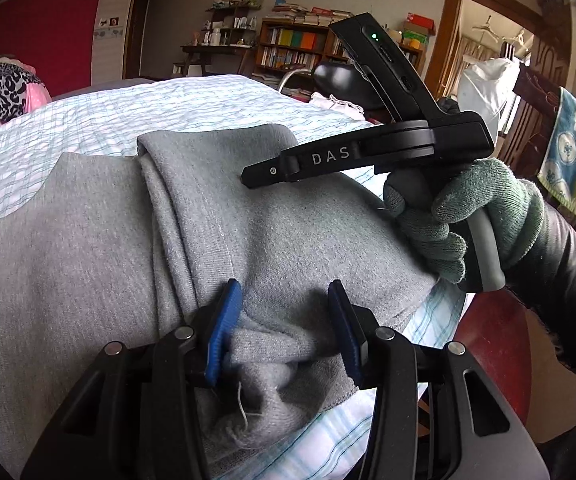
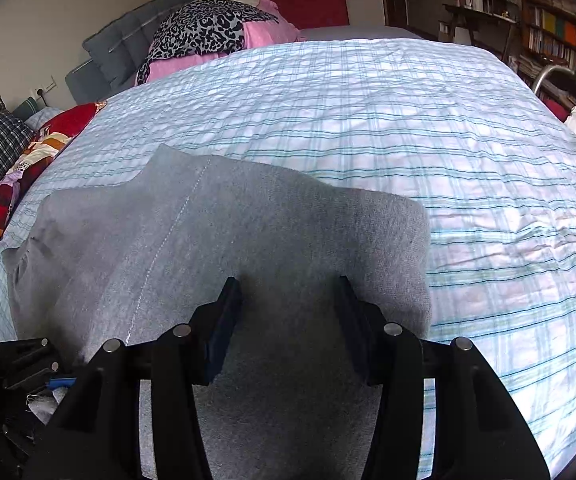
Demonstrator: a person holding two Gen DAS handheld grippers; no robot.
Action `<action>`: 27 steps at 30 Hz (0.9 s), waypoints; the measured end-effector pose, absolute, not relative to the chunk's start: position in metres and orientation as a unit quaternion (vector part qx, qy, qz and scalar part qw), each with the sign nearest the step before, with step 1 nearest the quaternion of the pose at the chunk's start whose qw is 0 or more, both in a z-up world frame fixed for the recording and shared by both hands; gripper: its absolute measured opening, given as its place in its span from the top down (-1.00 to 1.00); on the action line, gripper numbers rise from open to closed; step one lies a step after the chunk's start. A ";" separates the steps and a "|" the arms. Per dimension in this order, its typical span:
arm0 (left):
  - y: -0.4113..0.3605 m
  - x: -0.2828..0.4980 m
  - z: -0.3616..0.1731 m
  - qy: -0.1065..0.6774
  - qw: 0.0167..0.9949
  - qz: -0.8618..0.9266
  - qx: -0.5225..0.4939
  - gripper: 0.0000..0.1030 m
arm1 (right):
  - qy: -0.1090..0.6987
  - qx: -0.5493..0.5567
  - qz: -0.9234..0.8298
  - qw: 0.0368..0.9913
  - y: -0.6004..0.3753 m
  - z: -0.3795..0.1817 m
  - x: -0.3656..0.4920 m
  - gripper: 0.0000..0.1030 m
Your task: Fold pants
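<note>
Grey sweatpants lie partly folded on a bed with a blue-striped sheet. My left gripper sits low at the near edge, and its blue pads pinch a bunched fold of the grey cloth. My right gripper, held by a green-gloved hand, hovers above the pants with nothing hanging from it. In the right wrist view the right gripper stands open over the flat grey pants, with the cloth lying below its fingers. A part of the left gripper shows at the lower left.
Leopard-print and pink bedding is piled at the head of the bed, with patterned pillows along the left side. Bare striped sheet stretches to the right. A bookshelf, a towel on a chair and a doorway stand beyond the bed.
</note>
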State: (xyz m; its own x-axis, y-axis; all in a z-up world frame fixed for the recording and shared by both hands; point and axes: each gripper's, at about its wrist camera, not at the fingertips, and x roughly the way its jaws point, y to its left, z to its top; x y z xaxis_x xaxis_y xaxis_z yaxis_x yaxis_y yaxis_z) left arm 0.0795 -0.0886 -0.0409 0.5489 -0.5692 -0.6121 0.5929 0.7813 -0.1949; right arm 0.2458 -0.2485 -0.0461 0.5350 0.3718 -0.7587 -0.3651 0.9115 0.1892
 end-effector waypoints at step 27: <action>-0.039 0.083 -0.039 0.354 0.857 -0.373 -0.039 0.10 | 0.434 -0.066 0.207 0.874 -0.171 -0.054 0.284 0.00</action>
State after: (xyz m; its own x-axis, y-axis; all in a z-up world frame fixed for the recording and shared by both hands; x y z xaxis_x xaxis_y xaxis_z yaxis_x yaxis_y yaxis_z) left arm 0.0829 -0.0388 -0.0389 0.4706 -0.6662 -0.5785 0.6116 0.7189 -0.3303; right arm 0.2844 -0.1714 -0.0544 0.5365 0.3051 -0.7868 -0.4200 0.9052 0.0646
